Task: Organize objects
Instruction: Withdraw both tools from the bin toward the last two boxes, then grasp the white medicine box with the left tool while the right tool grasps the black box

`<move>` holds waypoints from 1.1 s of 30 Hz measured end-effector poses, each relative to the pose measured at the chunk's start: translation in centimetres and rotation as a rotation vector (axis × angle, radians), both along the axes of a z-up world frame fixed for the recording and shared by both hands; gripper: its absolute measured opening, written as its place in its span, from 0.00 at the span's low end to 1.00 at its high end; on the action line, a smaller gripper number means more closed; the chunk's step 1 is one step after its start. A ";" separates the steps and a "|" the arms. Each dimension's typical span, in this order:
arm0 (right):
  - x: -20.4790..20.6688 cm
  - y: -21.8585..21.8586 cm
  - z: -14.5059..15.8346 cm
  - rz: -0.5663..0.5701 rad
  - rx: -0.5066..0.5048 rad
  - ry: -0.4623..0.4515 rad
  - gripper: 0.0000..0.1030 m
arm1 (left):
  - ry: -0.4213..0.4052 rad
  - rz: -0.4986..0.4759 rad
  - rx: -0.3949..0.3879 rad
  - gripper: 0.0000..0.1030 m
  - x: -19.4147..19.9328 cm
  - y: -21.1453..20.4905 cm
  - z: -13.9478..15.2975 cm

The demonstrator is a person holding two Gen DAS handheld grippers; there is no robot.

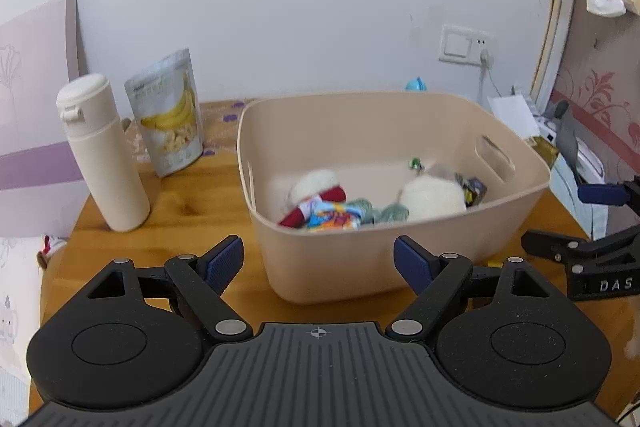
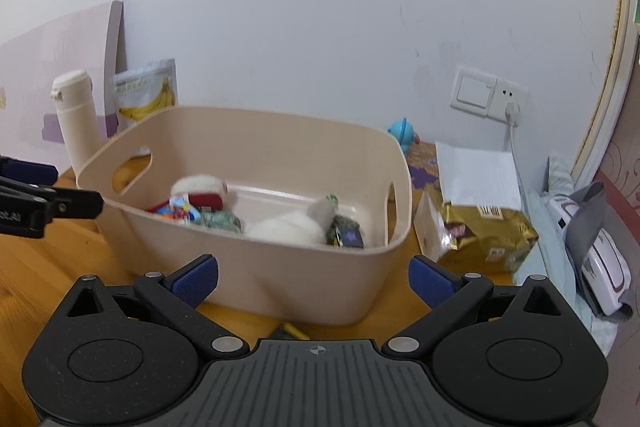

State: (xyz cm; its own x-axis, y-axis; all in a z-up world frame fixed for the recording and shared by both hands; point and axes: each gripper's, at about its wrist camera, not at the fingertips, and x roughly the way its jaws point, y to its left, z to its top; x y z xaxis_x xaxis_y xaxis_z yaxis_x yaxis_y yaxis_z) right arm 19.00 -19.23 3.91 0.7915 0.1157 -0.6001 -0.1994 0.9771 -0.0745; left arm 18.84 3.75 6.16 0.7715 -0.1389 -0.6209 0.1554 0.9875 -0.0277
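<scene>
A beige plastic bin [image 1: 384,187] sits on the wooden tabletop [image 1: 180,219] and holds white plush toys [image 1: 434,197], a colourful snack packet [image 1: 332,217] and a dark wrapped sweet [image 2: 346,233]. The left gripper [image 1: 318,263] hangs before the bin's near wall, jaws spread and empty. The right gripper [image 2: 314,281] faces the same wall, also spread and empty. Left of the bin stand a cream bottle [image 1: 100,155] and a banana-chip pouch [image 1: 168,111]; right of it lies a gold packet [image 2: 488,235].
</scene>
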 end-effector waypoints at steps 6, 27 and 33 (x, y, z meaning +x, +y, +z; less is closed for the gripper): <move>-0.9 -0.3 -1.4 -0.010 -0.026 0.026 1.00 | 0.053 -0.016 0.015 0.81 -1.0 -0.1 -2.0; -2.0 -0.7 -6.2 -0.016 -0.062 0.123 1.00 | 0.224 -0.089 0.025 0.81 -2.9 -2.4 -8.3; -1.7 -0.7 -7.3 -0.016 -0.068 0.148 0.98 | 0.233 -0.090 0.039 0.80 -2.3 -2.4 -8.9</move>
State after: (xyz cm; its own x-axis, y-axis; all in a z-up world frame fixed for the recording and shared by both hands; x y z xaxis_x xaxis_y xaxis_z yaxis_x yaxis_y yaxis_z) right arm 17.26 -19.93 -3.37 0.6951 0.0591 -0.7165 -0.1975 0.9740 -0.1113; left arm 16.52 1.38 -2.74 0.5926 -0.1725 -0.7868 0.2363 0.9711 -0.0350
